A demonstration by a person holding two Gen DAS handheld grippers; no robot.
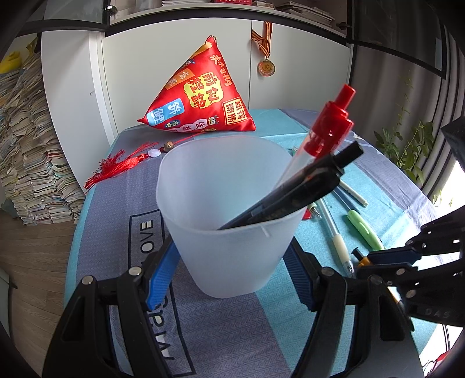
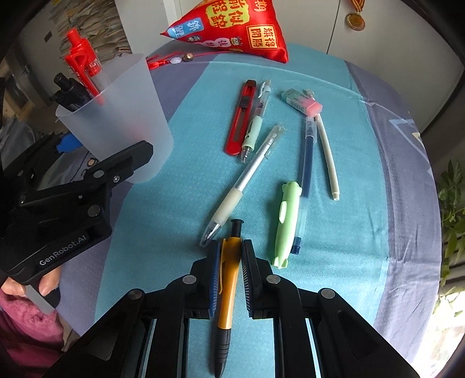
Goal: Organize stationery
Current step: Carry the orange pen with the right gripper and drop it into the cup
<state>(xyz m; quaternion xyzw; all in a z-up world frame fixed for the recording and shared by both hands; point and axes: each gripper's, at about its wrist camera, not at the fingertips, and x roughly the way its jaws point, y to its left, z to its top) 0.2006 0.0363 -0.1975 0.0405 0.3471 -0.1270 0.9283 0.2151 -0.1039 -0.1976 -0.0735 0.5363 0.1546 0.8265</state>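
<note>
Two tongs are engaged: the left tongs [image 1: 229,279] pinch the cup [image 1: 229,215], the right tongs [image 2: 230,276] pinch an orange pen [image 2: 228,288], probably to be carried to the cup at upper left.

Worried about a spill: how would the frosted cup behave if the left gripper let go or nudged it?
The cup looks thin and light, so a nudge would likely slide it. Its base is narrower than its rim, and the red pen and black pens lean to one side, so it may tip that way. The left gripper steadies it.

Cloth-covered table [image 2: 363,232], frosted cup [image 2: 122,125], red pouch [image 2: 232,26], red cutter [image 2: 241,116], eraser [image 2: 302,100], 5 loose pens
</note>
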